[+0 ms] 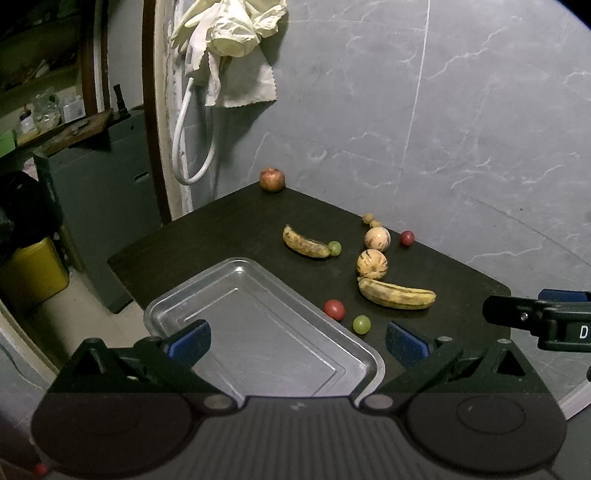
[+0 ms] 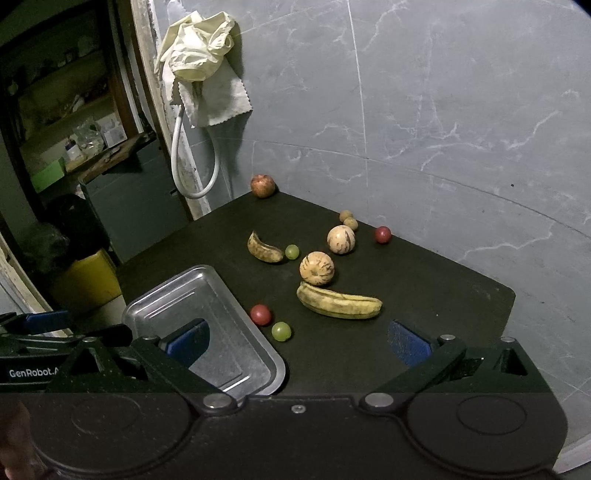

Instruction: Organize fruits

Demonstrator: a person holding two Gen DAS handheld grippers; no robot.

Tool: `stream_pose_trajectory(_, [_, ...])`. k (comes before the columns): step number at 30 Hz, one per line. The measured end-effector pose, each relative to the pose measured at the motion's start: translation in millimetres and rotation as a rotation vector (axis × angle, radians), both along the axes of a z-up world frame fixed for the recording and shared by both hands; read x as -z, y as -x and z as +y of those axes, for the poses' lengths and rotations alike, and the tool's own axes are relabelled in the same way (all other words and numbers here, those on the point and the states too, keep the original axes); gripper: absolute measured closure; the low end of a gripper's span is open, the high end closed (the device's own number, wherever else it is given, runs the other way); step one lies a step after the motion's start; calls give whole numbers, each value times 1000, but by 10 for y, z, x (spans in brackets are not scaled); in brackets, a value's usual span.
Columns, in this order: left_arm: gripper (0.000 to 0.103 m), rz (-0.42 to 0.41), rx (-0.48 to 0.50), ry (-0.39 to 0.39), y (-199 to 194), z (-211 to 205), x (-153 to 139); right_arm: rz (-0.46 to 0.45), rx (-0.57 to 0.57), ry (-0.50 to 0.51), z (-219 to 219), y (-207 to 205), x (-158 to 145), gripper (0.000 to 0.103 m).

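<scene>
A grey marble-veined tile wall (image 1: 461, 122) rises ahead and to the right of the gripper, behind a dark table (image 1: 229, 225) whose far corner meets it. Ahead and to the left, pale rubber gloves (image 1: 225, 26) and a white cloth (image 1: 247, 85) hang above a looping white hose (image 1: 192, 147). Far left stand a grey cabinet (image 1: 107, 192), a yellow container (image 1: 33, 273) on pale floor, and dim cluttered shelves (image 1: 40, 107).

Two bananas (image 1: 397, 294) (image 1: 306, 242), two striped melons (image 1: 372, 263) (image 1: 377, 238) (one tray (image 1: 166, 306)).
</scene>
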State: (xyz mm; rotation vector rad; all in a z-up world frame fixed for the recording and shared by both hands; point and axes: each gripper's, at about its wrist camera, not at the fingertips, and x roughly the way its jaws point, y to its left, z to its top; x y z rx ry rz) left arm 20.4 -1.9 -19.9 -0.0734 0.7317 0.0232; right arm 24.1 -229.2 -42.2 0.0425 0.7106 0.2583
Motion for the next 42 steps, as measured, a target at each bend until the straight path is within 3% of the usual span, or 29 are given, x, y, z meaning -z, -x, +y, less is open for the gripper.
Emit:
stream_pose_trajectory(13, [0, 15, -37, 3, -32, -175, 27, 17, -35, -23, -202, -103, 50, 0])
stream_pose_trajectory(18, [0, 2, -47, 66, -20, -233, 34, 30, -53, -41, -340, -173, 74, 0])
stream_pose_trajectory(23, [0, 17, -57, 53, -18, -373, 71, 37, -82, -54, -534, -256, 105, 0])
stream_pose_trajectory(27, [0, 43, -81, 94, -3, -419, 70, 36, -121, -80, -725, -310, 122, 0])
stream_pose_trajectory(34, [0, 88, -130, 41, -45, -499, 74, 53, -170, -132, -941, -371, 217, 0])
stream_pose_trajectory(42, [0, 98, -81, 22, -427, -350, 129, 85, -141, -129, -912, -494, 369, 0])
